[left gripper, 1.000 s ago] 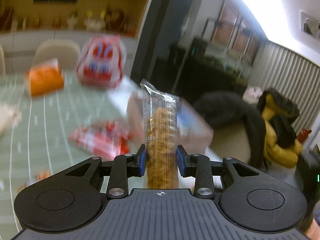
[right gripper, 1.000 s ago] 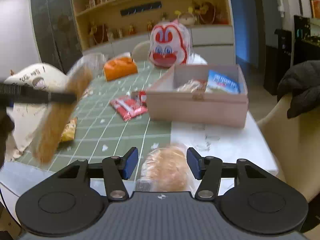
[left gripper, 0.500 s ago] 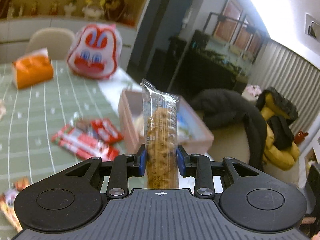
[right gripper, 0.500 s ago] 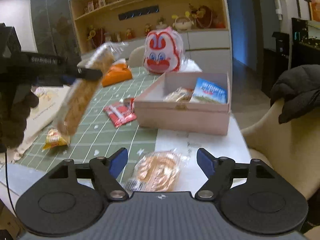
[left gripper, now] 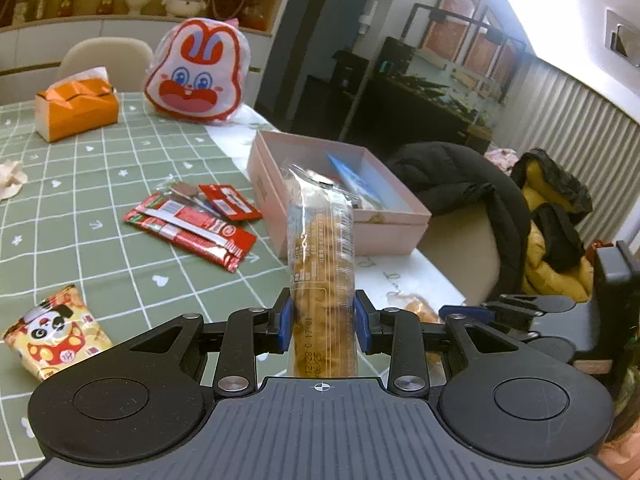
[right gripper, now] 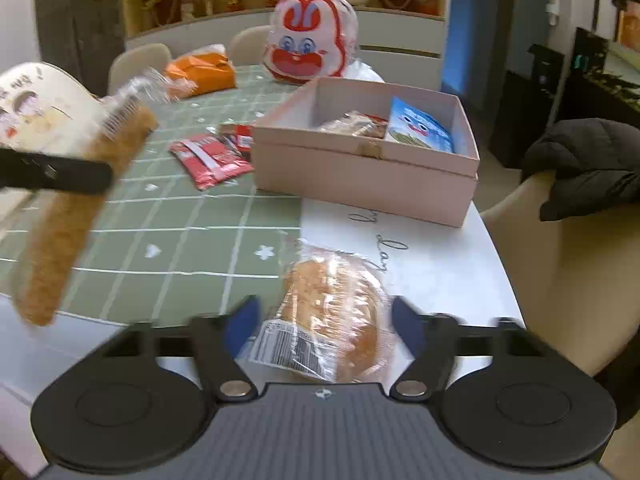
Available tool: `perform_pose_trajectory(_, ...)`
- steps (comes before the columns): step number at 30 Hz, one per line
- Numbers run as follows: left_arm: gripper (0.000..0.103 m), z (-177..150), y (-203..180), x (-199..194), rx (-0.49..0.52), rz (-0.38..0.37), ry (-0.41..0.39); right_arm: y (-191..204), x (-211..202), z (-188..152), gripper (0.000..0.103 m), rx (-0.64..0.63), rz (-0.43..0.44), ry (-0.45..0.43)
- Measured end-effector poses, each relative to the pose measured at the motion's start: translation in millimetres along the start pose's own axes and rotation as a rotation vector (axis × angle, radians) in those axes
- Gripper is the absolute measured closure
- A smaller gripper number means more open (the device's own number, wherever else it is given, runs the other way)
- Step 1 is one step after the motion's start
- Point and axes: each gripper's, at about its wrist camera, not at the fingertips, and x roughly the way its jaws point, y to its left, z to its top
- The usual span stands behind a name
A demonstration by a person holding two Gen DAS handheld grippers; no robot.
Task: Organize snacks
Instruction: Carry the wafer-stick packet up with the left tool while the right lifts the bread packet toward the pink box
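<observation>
Inside the pink box [right gripper: 360,176] lie snack packets [right gripper: 420,128]; left claw [left gripper: 323,316] grips a cracker sleeve [left gripper: 322,256], right claw [right gripper: 322,322] gapes

Bare surface [right gripper: 420,256] lies before the pink box [right gripper: 360,176]; red packets [right gripper: 212,156] crowd its left side.

The left gripper [left gripper: 322,316] has carried its cracker sleeve [left gripper: 322,264] toward the pink box [left gripper: 384,236] at twelve o'clock (motion blurred); the right gripper [right gripper: 320,326] has spread wider around the bun packet [right gripper: 332,316].
</observation>
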Motion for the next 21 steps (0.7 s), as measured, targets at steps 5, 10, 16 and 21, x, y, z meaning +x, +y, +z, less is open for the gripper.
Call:
perform_pose_trajectory(5,0.068,21,-2,-6,-0.003,-0.027,-0.068,-6,-28,21,0.085,-0.023,0.054,-0.044)
perform_pose_trajectory(10,0.068,41,-2,-7,-0.007,-0.03,-0.121,-24,-49,53,0.07,-0.021,0.101,-0.111)
perform_pose_trajectory(16,0.068,22,-2,24,-0.003,-0.023,0.014,-32,-34,33,0.018,0.03,0.077,-0.061)
perform_pose_trajectory(21,0.068,-7,-1,45,-0.008,-0.008,0.151,-11,-11,8,0.018,-0.065,0.05,0.034)
